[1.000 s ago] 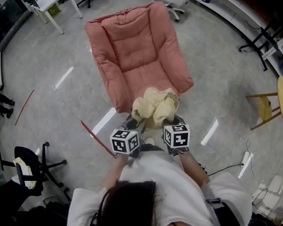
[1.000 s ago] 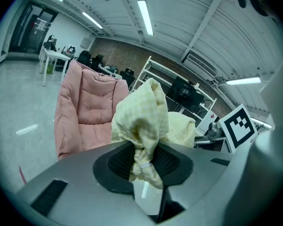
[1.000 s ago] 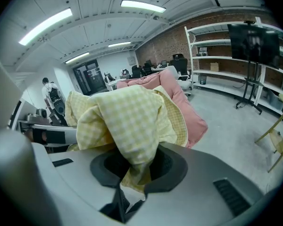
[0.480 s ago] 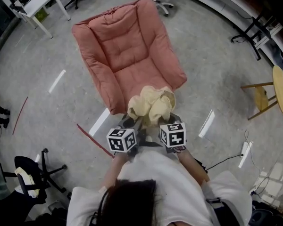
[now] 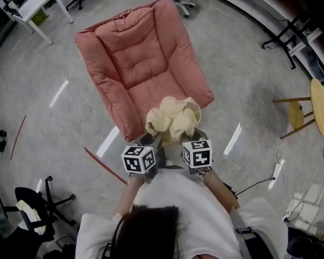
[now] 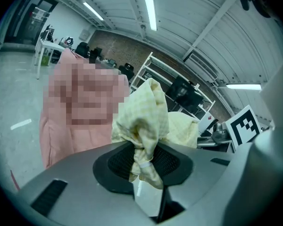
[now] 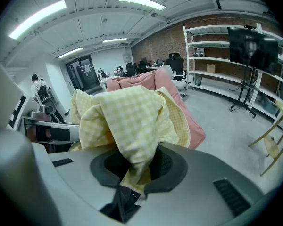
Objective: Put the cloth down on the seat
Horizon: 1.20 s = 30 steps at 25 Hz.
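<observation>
A grey polished concrete floor with pale streaks of reflected light fills a large workshop room. On it stands a pink, thickly padded armchair, its seat facing the person. A white-topped worktop stands far off at the upper left, a round wooden stool stands well apart at the right and is cut by the frame edge, and a black swivel office chair stands at the lower left. Bare floor surrounds the armchair on every side, with a thin red strip lying near its front corner. The pale yellow checked cloth is bunched over the seat's front edge, and whether it touches the cushion cannot be told. The left claw is clamped on a gathered corner of it. The right claw pinches another fold. From above, both claw tips are hidden under the bunched fabric.
</observation>
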Tool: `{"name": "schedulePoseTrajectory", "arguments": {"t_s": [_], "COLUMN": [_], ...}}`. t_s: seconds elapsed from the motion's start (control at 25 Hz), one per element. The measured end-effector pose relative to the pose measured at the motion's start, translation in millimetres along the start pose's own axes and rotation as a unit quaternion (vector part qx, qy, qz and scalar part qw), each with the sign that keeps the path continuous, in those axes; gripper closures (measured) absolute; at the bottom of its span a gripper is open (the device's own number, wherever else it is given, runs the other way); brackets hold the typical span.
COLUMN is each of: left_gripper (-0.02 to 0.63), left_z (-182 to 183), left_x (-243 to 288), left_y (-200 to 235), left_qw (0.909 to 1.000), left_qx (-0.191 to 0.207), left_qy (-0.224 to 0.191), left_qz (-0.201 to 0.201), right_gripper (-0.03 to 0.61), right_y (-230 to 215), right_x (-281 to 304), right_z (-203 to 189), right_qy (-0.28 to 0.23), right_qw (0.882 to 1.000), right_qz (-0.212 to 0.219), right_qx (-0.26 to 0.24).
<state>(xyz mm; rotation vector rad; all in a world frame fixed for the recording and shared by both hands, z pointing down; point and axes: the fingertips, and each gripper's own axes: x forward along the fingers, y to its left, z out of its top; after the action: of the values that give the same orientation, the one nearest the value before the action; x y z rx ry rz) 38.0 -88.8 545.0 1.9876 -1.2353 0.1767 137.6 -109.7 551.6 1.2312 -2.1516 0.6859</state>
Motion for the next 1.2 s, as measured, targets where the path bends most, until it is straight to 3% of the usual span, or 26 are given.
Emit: {"name": "schedulePoseTrajectory", "arguments": {"t_s": [0.24,0.72,1.2], "left_gripper": [0.502,0.502,0.502], "left_z": [32.5,100.8,118.7], "left_x": [28.8,65.6,105.4], "left_y": [43.8,117.6,156.3], "left_qw": [0.9997,0.9994,0.998], "left_qx": [-0.02,-0.023,-0.03], "left_qy": [0.008,0.024,0.056], "left_qz": [0.005,-0.007,0.001], "right_gripper": [0.486,0.486,0.486], "right_y": [0.5,13.6,-3.4], "right_x": [53.0,134.0,185.7], "right_z": [32.3,98.1,108.8], "right_qy": [0.025,0.046,0.083], "right_qw": [1.0,0.999,0.996], "right_qz": [0.005,0.0,-0.003], "right_qx": [-0.008,-0.018,-0.016]}}
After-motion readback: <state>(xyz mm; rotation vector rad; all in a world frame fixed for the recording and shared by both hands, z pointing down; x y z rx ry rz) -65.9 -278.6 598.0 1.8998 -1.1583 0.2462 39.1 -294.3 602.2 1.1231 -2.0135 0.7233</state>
